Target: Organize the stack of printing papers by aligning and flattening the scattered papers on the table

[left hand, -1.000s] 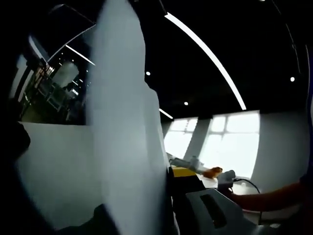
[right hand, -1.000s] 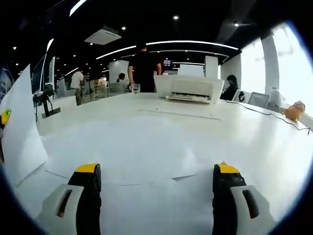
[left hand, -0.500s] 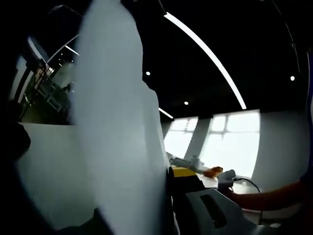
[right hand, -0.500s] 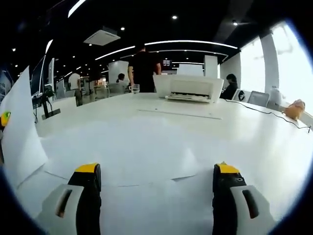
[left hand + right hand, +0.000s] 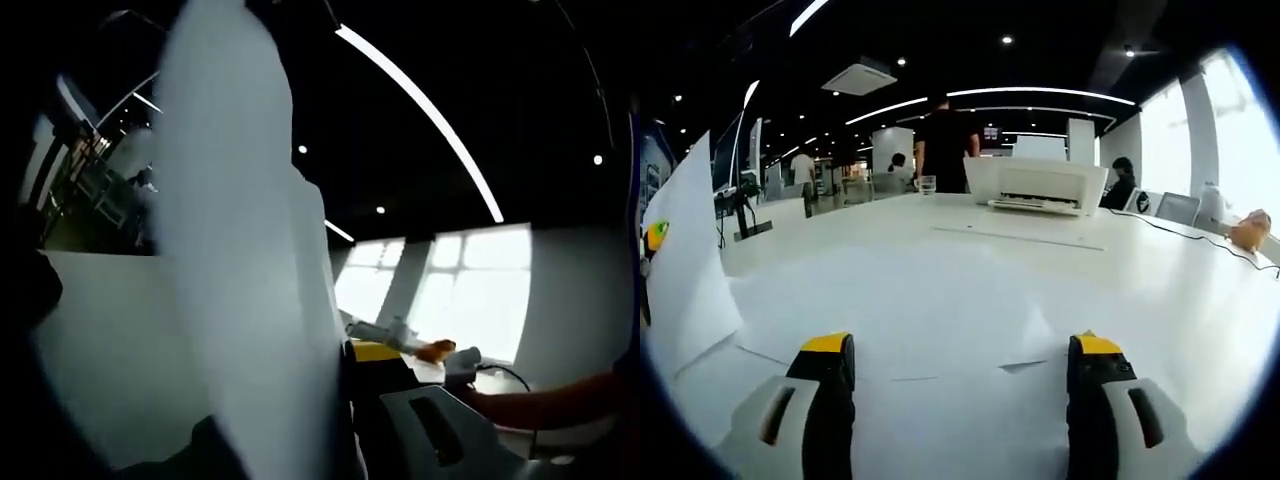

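Observation:
White printing paper [image 5: 240, 260] stands upright right in front of the left gripper view, blurred, rising from between the jaws. My left gripper [image 5: 340, 362] is shut on it; one yellow-tipped jaw shows to the paper's right and the other is hidden behind it. The right gripper view has the same raised paper [image 5: 688, 270] at the far left, beside the left gripper's yellow tip [image 5: 652, 236]. My right gripper [image 5: 958, 350] is open, its jaws wide apart just above flat sheets [image 5: 940, 320] lying on the white table [image 5: 1160, 290]. Nothing is between its jaws.
A white printer [image 5: 1036, 184] and a glass [image 5: 928, 184] stand at the table's far end, with a person in black [image 5: 945, 148] behind them. A cable [image 5: 1185, 232] runs to the right past an orange toy [image 5: 1250, 228]. A person's sleeve [image 5: 545, 405] shows low right.
The raised paper has swayed slightly to the left in the left gripper view. The right gripper view has shifted a little; its jaws stay open.

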Demonstrator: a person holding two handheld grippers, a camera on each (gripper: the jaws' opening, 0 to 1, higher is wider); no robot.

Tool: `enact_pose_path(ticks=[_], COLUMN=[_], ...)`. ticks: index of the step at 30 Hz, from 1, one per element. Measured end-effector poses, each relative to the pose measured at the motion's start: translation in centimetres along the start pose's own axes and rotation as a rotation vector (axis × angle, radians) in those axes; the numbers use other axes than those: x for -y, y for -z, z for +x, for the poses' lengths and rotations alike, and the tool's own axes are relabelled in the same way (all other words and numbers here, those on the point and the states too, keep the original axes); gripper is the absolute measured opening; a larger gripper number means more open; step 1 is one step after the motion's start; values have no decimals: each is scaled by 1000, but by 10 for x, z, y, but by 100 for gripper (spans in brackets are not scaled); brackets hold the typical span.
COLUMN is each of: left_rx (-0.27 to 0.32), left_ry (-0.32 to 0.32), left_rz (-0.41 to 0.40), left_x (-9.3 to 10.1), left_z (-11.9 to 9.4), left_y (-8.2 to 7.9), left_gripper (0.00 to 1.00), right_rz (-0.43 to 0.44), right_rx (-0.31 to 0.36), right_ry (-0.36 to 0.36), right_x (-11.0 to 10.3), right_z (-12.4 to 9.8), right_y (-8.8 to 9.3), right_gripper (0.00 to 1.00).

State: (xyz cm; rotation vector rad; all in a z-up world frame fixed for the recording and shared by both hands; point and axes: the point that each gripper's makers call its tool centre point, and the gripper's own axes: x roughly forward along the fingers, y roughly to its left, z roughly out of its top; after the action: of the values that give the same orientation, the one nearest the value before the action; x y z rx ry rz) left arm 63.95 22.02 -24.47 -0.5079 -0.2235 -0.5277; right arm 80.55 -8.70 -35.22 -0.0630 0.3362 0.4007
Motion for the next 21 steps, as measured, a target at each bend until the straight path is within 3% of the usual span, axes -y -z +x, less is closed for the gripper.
enact_pose_path(ticks=[12, 19, 21], left_rx=[0, 2, 2], left_ry=[0, 1, 1], left_rz=[-2, -2, -2], left_x=[1, 1, 1], left_z=[0, -1, -1], left_y=[0, -1, -1], left_gripper=[7, 7, 7], right_rz=[-19, -109, -126], right_rx=[9, 34, 37], right_ry=[-55, -127, -121], right_x=[-8, -25, -25], right_z=[2, -2, -3], right_y=[-1, -3, -4], right_gripper=[58, 24, 21])
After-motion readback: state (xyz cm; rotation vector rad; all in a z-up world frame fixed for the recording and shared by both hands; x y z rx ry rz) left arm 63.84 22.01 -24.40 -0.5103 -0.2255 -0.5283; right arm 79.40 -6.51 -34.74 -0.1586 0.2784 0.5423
